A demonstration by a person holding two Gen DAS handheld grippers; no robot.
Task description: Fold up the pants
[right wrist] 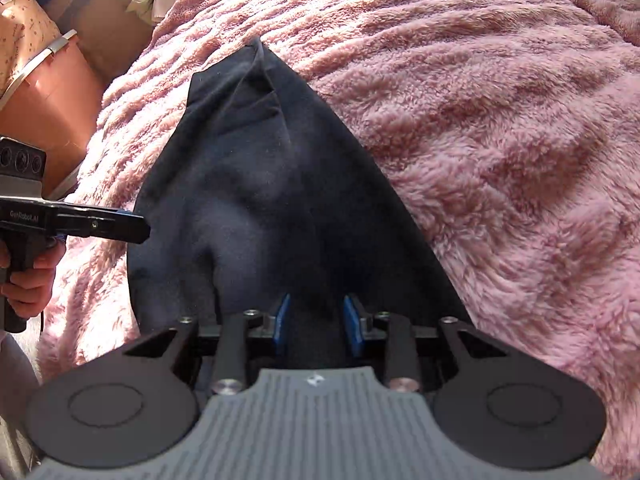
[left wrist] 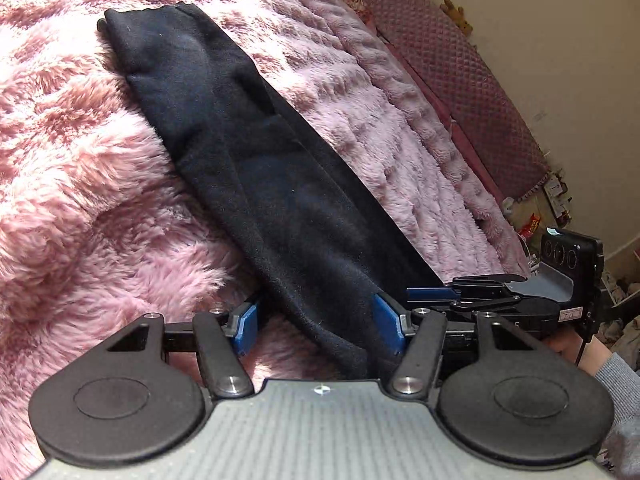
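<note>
On the left of the left wrist view the pink fleece blanket [left wrist: 80, 200] covers the bed; across it runs the black pants [left wrist: 248, 168], already doubled lengthwise into one long strip, from a far end toward the bed's upper left down to the near edge. The left gripper [left wrist: 318, 324] stands wide open over that near end; the cloth passes between its blue pads [left wrist: 386, 320] and lies against the right-hand one, while the left-hand one is clear over the blanket, so nothing is clamped. Further right the right gripper [left wrist: 480, 296] lies level beside it, at the blanket's near right edge, with the quilted headboard [left wrist: 460, 72] along the far side.

In the right wrist view the left gripper [right wrist: 132, 230] enters from the left edge, held in a hand [right wrist: 32, 280], its tip at the pants' left border; in the middle the pants [right wrist: 260, 184] rise to a peak, drawn up; the right gripper [right wrist: 316, 322] has its jaws partly closed with a bunch of black cloth between them, and the pads appear to pinch it, though the contact itself is dark.

I judge the crosswise fold is being set up; next the left jaws need to close on their side of the near end, then both ends lift together toward the far end.
</note>
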